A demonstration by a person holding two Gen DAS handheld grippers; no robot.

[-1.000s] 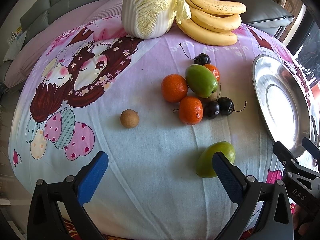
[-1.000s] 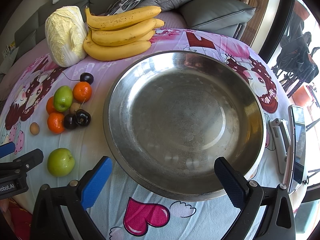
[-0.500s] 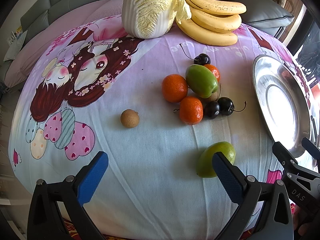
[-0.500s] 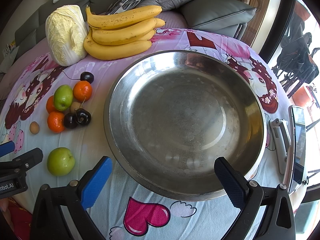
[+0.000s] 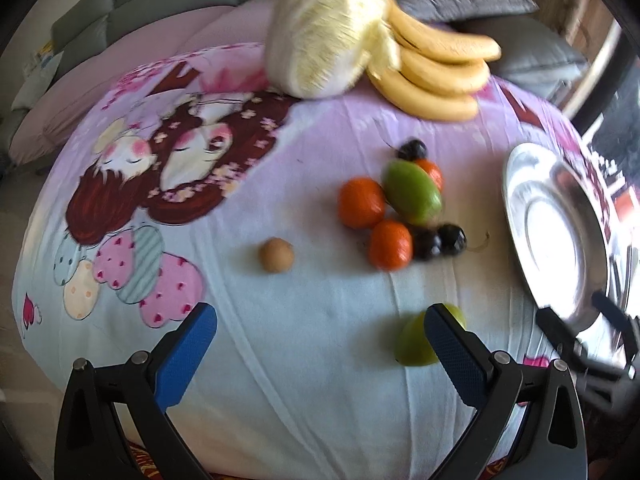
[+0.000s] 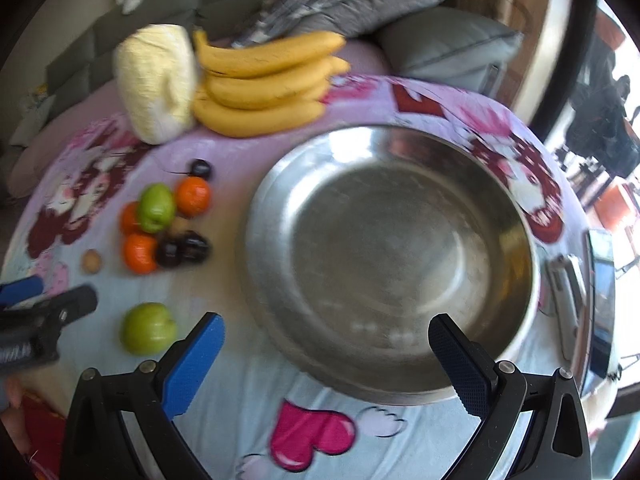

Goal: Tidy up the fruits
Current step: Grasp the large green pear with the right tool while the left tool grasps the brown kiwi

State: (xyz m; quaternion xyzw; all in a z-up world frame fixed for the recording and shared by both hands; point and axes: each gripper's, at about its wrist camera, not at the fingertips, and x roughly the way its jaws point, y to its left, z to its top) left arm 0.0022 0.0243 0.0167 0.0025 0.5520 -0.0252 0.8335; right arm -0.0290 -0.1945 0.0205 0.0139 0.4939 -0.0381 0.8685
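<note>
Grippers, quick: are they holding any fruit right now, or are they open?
Left gripper: open, holding nothing.
Right gripper: open, holding nothing.

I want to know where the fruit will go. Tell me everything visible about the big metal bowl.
The metal bowl is a wide, round, shallow basin of shiny, faintly scuffed steel with a broad rim and a flat bottom. It sits upright on the cartoon-print cloth and holds nothing. The fruit cluster lies apart on the side away from the phone. The right gripper hovers open at its near rim.
</note>
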